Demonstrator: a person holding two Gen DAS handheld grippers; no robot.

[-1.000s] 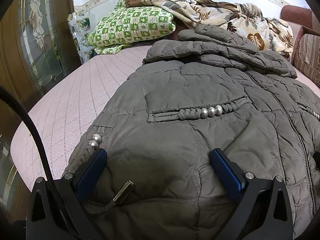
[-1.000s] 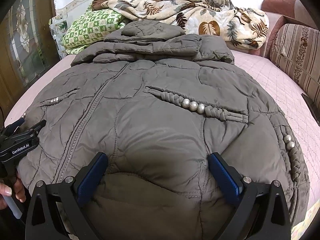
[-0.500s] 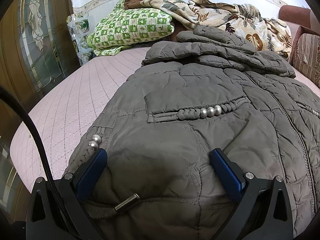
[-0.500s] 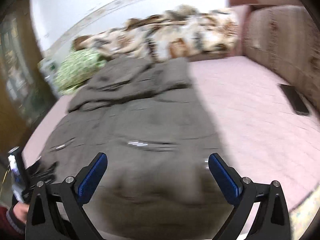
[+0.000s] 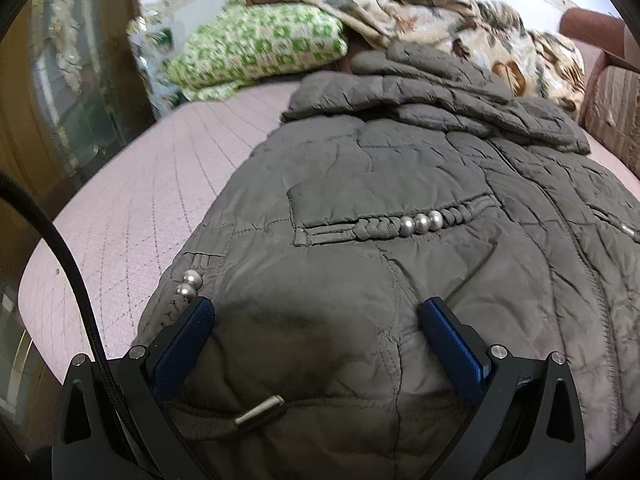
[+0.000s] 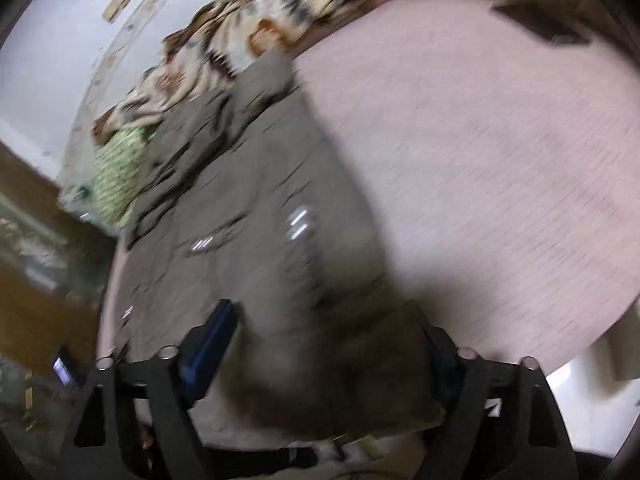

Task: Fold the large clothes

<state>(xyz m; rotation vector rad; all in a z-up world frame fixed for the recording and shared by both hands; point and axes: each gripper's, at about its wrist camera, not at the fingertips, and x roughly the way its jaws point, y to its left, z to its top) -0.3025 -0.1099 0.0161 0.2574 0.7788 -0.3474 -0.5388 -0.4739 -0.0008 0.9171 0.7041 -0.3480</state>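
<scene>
A large grey-brown quilted jacket (image 5: 400,184) lies spread on a pink bed (image 5: 132,208), hood toward the far wall. It has braided pocket trims with silver beads (image 5: 422,222). My left gripper (image 5: 316,312) is open, its blue pads (image 5: 192,328) resting over the jacket's bottom hem near a metal cord end (image 5: 258,404). In the blurred, tilted right wrist view the jacket (image 6: 248,216) lies left of bare pink bed (image 6: 480,152). My right gripper (image 6: 324,316) is open over the jacket's hem corner.
A green checked pillow (image 5: 256,52) and a floral blanket (image 5: 460,36) lie at the head of the bed. A wooden glazed door (image 5: 52,92) stands at left. A striped cushion (image 5: 616,108) is at right. A dark flat object (image 6: 540,24) lies on the bed.
My right gripper has swung fast to the right and tilted, from over the jacket's middle to its right hem corner. My left gripper has stayed almost still at the hem.
</scene>
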